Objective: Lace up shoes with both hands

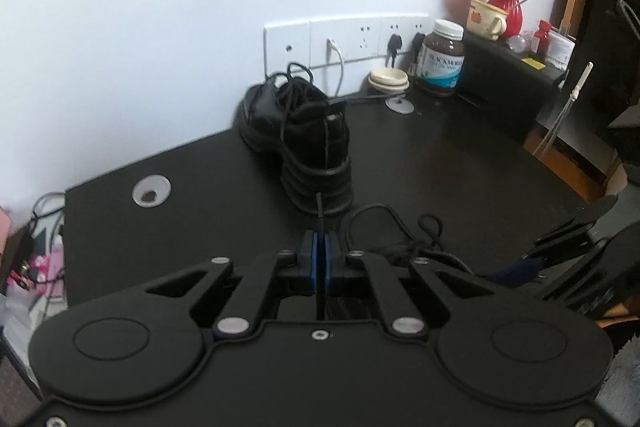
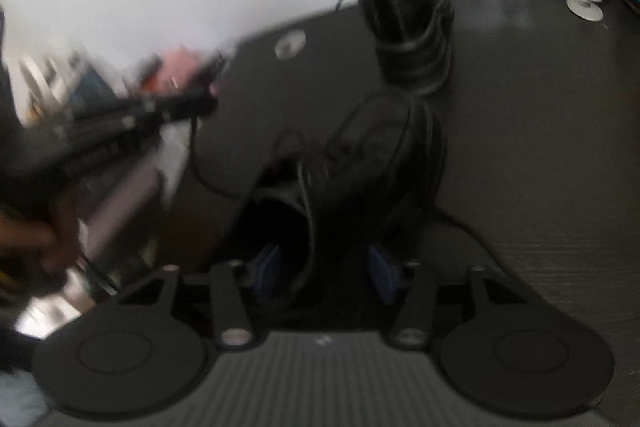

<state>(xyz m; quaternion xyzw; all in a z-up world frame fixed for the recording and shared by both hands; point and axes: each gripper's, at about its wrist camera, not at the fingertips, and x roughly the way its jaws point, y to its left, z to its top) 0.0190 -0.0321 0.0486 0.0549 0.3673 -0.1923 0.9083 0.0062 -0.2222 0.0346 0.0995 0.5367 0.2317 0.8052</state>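
A black leather shoe [image 1: 298, 133] stands on the black desk [image 1: 460, 163] near the wall, its laces bunched on top. My left gripper [image 1: 320, 241] is shut on a black lace end [image 1: 319, 211] that sticks up between the blue pads. Loose lace [image 1: 400, 231] lies looped on the desk to its right. In the blurred right wrist view a second black shoe [image 2: 372, 163] lies just ahead of my right gripper [image 2: 326, 263], which is open with its blue pads either side of the shoe's heel end. The far shoe [image 2: 408, 27] shows behind it. The right gripper also shows at the left view's right edge [image 1: 560, 247].
A wall socket strip [image 1: 344, 41] with plugs, stacked small dishes [image 1: 388, 79], a brown supplement jar [image 1: 440, 57], a mug [image 1: 486, 17] and a red vase of flowers [image 1: 510, 3] stand at the back right. A cable hole [image 1: 151, 190] is near the desk's left edge; clutter lies beyond it.
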